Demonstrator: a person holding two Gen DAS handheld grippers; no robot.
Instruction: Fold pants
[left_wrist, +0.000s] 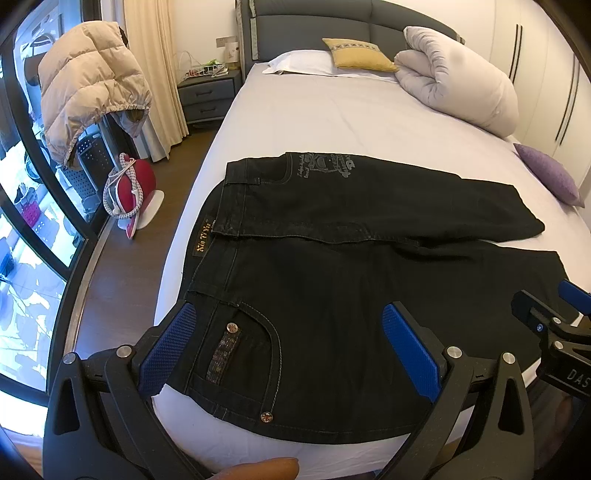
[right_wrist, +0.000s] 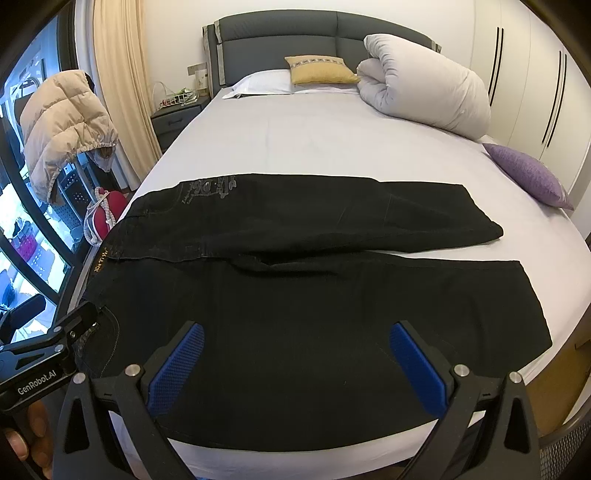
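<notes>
Black denim pants (left_wrist: 332, 258) lie flat at 12 o'clock of both wide-open, empty tongs, left tongs (left_wrist: 291, 347) and right tongs (right_wrist: 295, 362).

left wrist: near waistband, facing headboard | right wrist: near legs | shared: pants (left_wrist: 332, 277)

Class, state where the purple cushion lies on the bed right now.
In both views the purple cushion lies at the bed's right edge, beyond the black pants and nearer than the rolled white duvet.
</notes>
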